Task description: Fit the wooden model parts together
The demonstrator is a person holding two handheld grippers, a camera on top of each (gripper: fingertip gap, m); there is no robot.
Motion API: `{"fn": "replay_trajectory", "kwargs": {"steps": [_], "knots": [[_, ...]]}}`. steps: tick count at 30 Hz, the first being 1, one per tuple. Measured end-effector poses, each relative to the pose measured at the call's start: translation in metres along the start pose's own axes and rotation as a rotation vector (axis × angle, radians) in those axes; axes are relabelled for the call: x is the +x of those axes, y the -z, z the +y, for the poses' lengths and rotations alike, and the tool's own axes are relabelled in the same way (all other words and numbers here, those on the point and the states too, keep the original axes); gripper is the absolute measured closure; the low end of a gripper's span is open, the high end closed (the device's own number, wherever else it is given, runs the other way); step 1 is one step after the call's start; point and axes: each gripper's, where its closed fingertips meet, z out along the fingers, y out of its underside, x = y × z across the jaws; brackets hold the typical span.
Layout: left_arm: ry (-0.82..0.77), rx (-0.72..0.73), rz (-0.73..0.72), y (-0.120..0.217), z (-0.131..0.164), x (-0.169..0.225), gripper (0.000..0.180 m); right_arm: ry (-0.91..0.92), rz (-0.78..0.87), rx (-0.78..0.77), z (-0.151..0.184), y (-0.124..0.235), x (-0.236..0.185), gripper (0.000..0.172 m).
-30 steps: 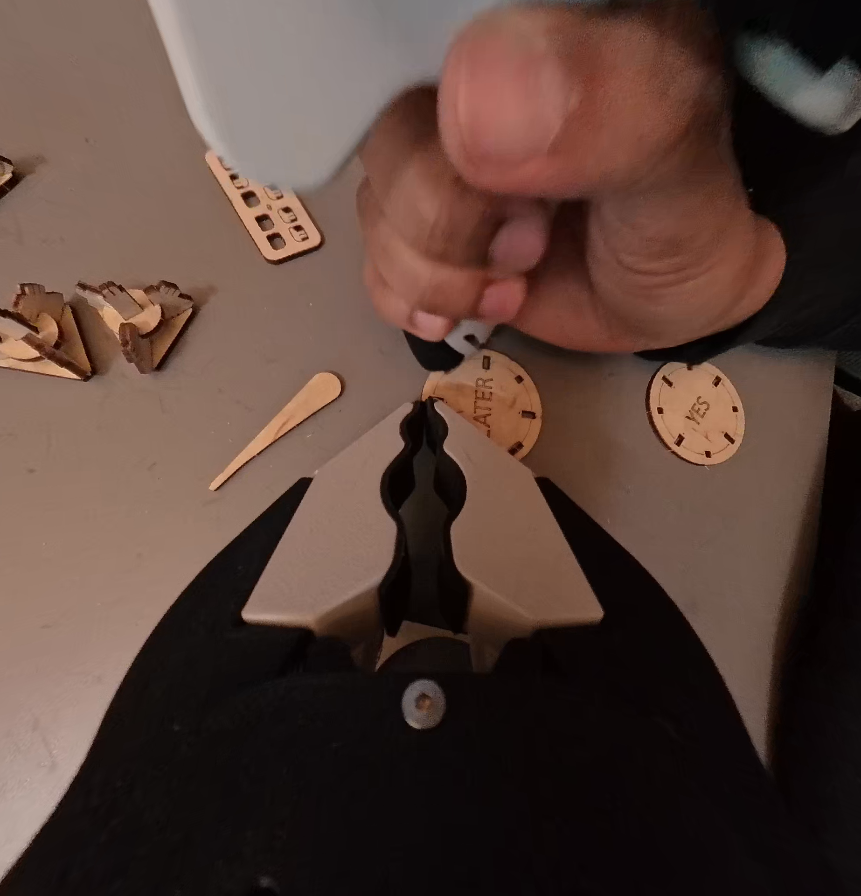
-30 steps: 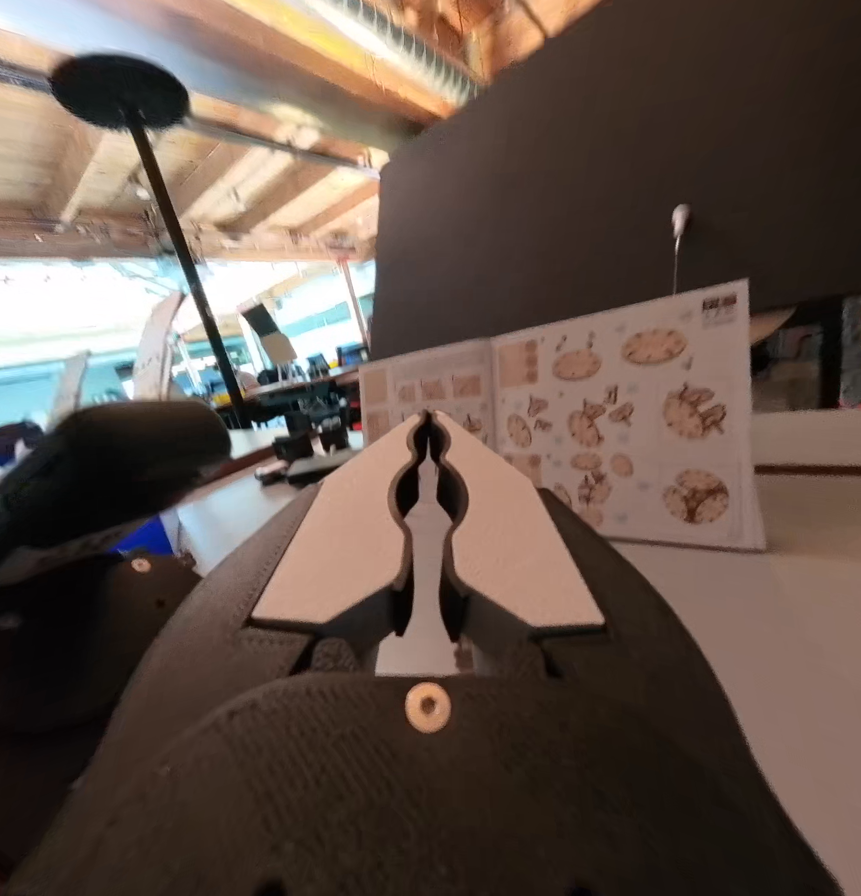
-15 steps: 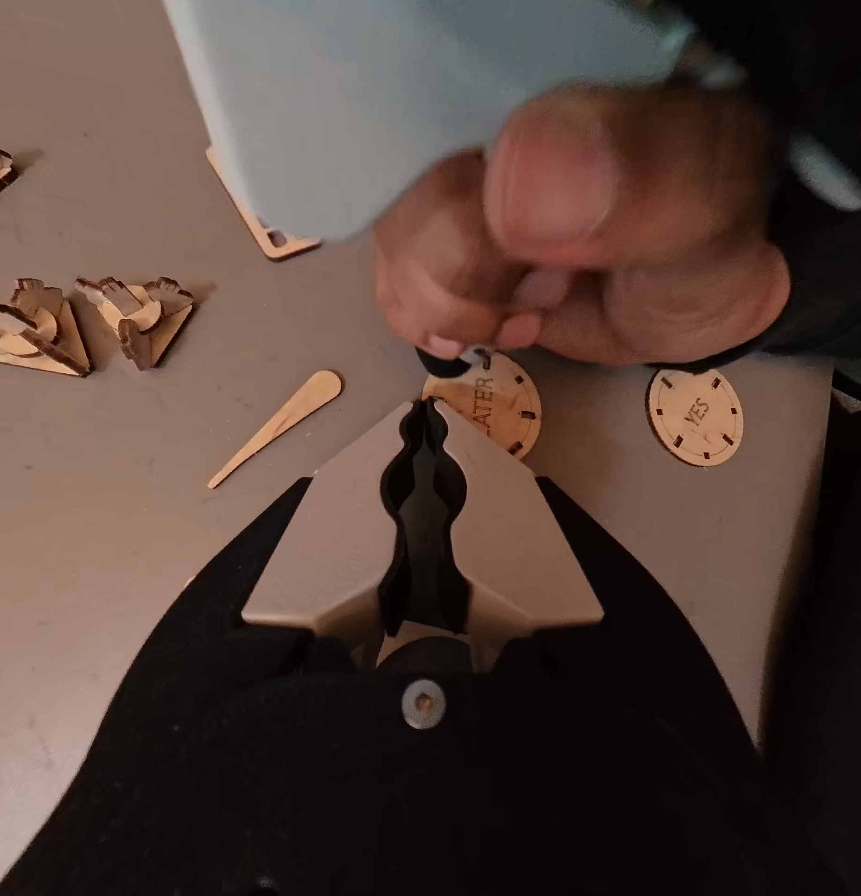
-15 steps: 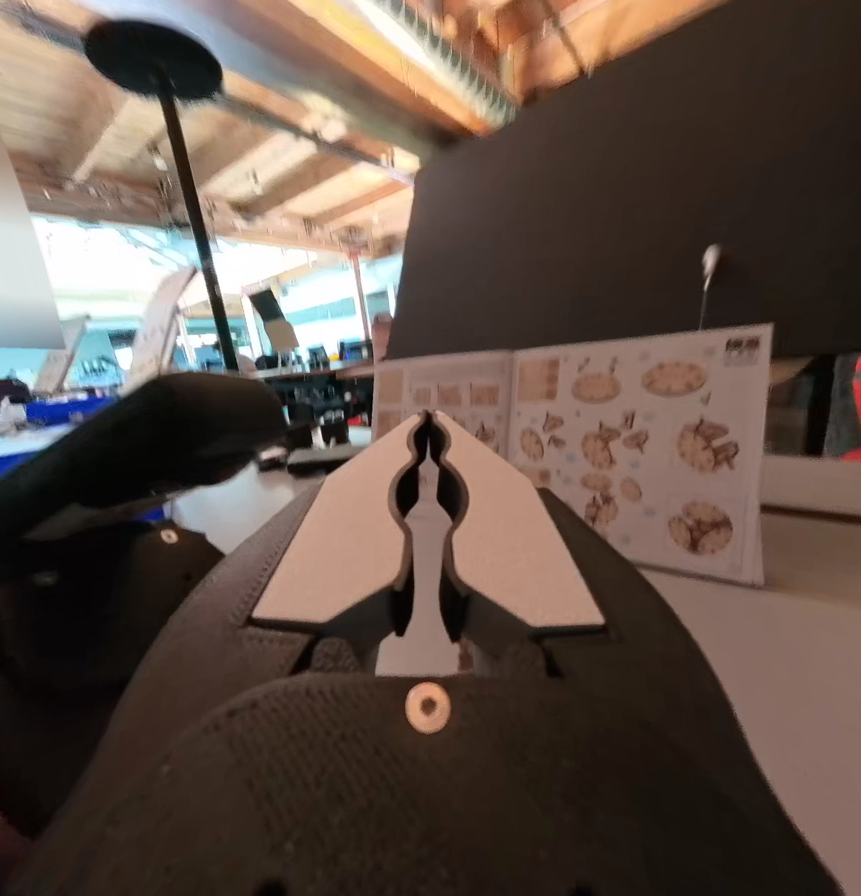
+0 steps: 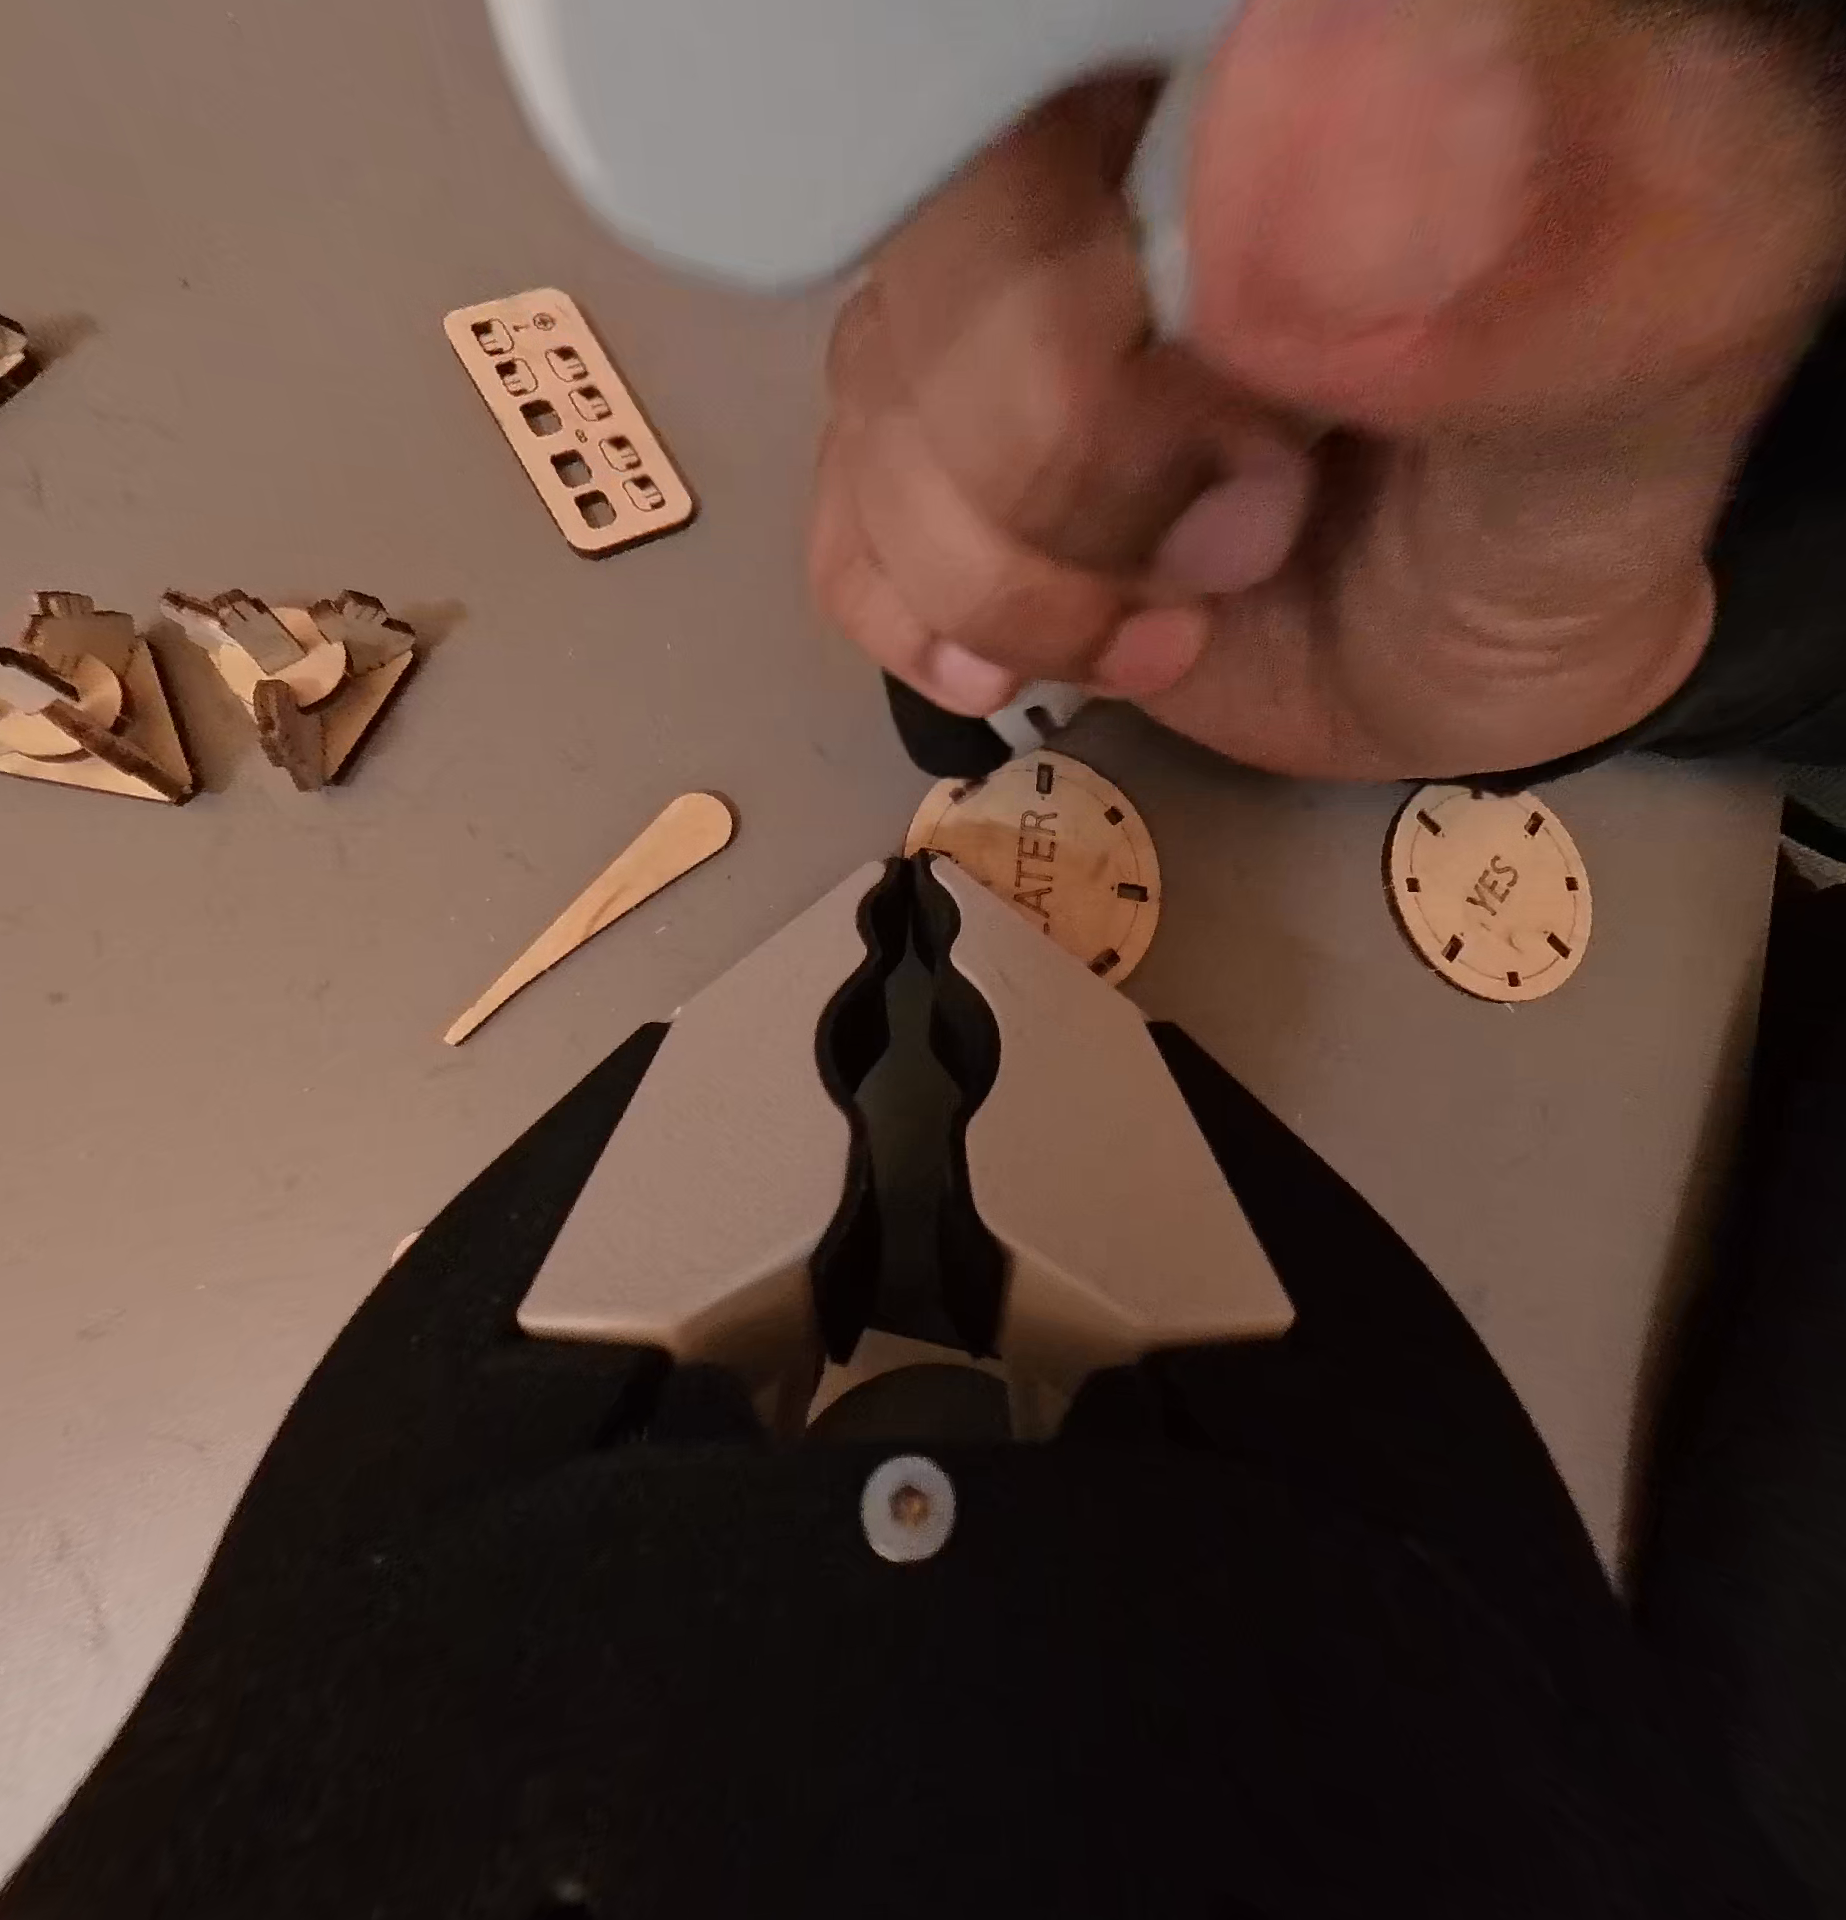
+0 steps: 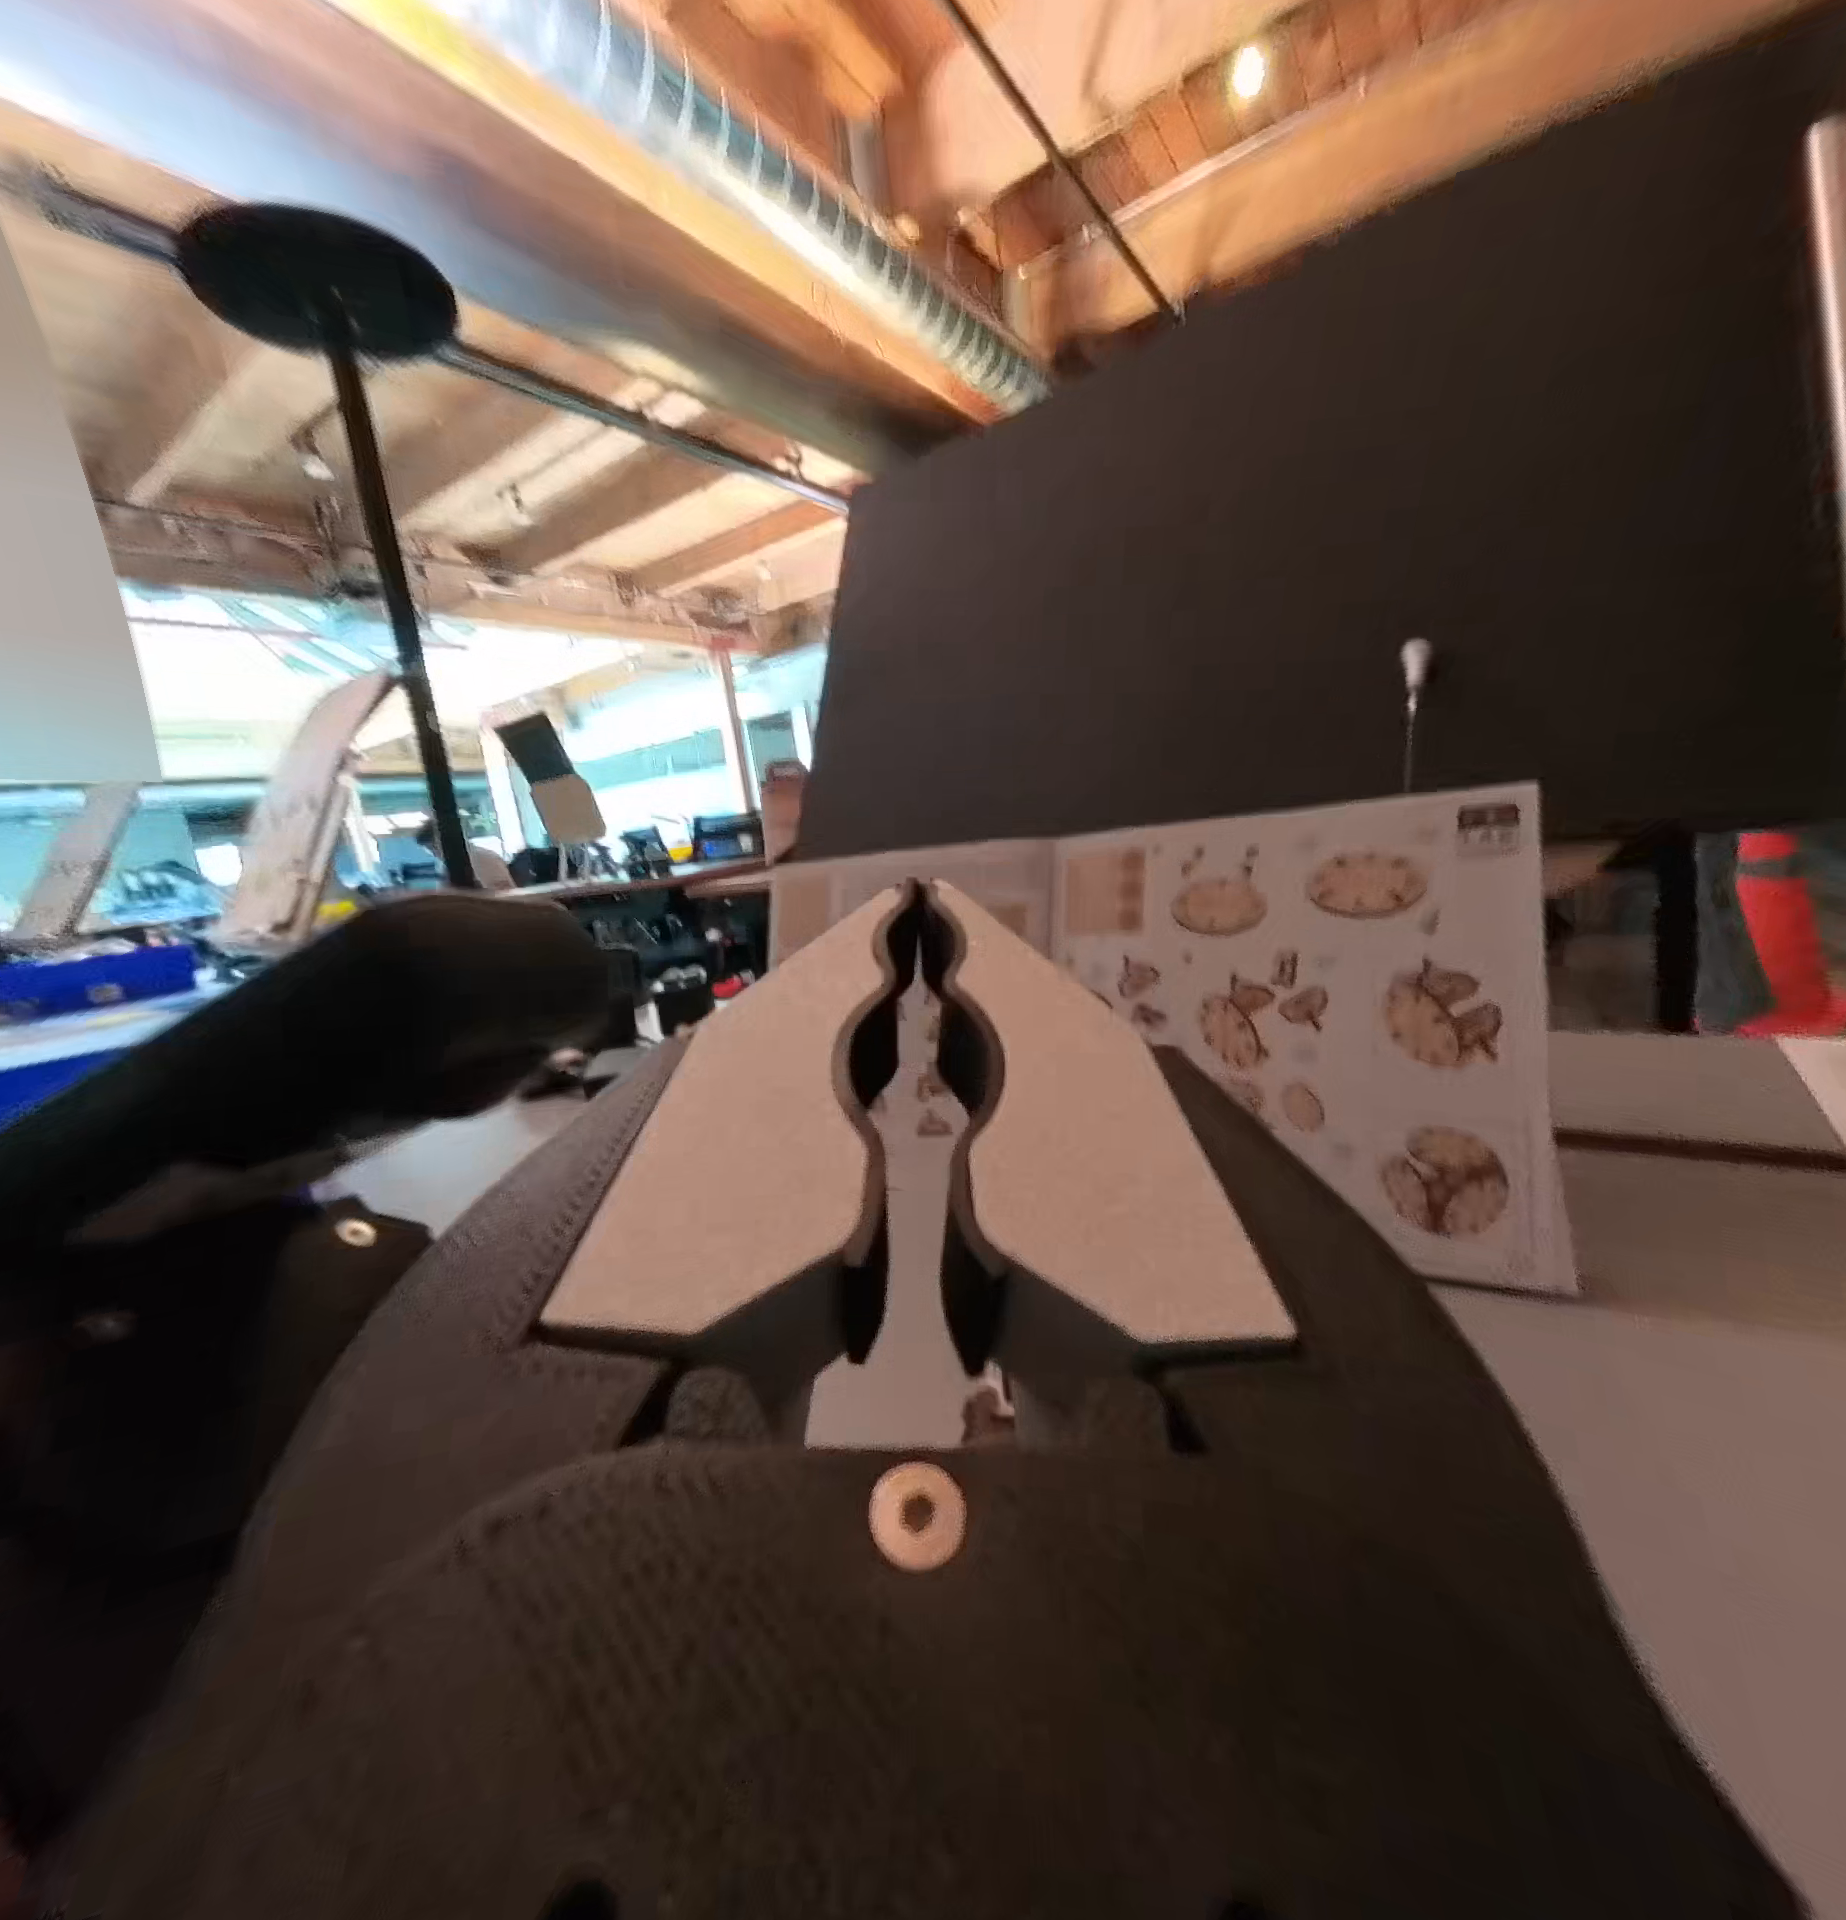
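Observation:
My left gripper is shut with nothing between its pads and hangs over the grey table. Its tips sit at the left rim of a round wooden disc. A second wooden disc lies to the right, near the table's edge. A thin wooden teardrop stick lies to the left of the tips. A person's hand grips the other gripper's pale body just beyond the first disc. My right gripper is shut on nothing and points level across the table at an open instruction sheet.
A slotted wooden strip and small assembled wooden pieces lie at the left. A black panel stands behind the sheet. A black pole with a round top rises at the left. The left gripper's dark body shows at the left. The left gripper's tips are roughly 20 cm from the right gripper's. My left gripper is the nearer one to the thin wooden teardrop stick: about 5 cm, against 15 cm.
The hand and the right gripper's body have shifted up and right in the left view, uncovering the slotted strip. The right view has swung, so the sheet sits more to the right. Both grippers stayed shut.

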Motion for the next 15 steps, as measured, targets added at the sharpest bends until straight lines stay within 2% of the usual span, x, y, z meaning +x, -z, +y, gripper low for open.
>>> {"fn": "replay_trajectory", "kwargs": {"steps": [1, 3, 4, 6, 8, 9, 11, 12, 15], "knots": [[0.003, 0.001, 0.003, 0.0, 0.0, 0.0, 0.18, 0.005, -0.013, 0.002, -0.001, 0.001, -0.004, 0.172], [0.008, 0.002, 0.007, 0.0, 0.0, 0.0, 0.18, 0.032, 0.01, -0.126, 0.03, -0.002, -0.001, 0.172], [0.007, 0.001, 0.005, 0.0, 0.0, 0.0, 0.179, 0.038, 0.02, -0.139, 0.031, -0.003, 0.003, 0.172], [0.001, 0.0, 0.001, 0.0, 0.0, 0.0, 0.18, -0.018, 0.02, -0.071, 0.017, -0.001, 0.006, 0.172], [0.008, 0.001, 0.006, 0.0, 0.0, 0.0, 0.179, 0.007, -0.005, 0.014, -0.005, 0.002, 0.0, 0.172], [0.01, 0.001, 0.007, 0.0, 0.0, 0.0, 0.179, 0.026, -0.02, 0.0, -0.001, 0.002, -0.004, 0.172], [0.006, 0.0, 0.003, 0.0, 0.0, 0.0, 0.179, 0.033, -0.014, -0.151, 0.033, 0.0, -0.003, 0.172], [0.004, 0.0, 0.0, 0.0, 0.0, 0.0, 0.179, 0.033, -0.006, -0.168, 0.035, -0.001, 0.0, 0.172], [0.011, 0.002, 0.007, 0.0, 0.0, 0.0, 0.18, -0.034, -0.01, -0.025, 0.002, 0.0, 0.003, 0.172]]}}
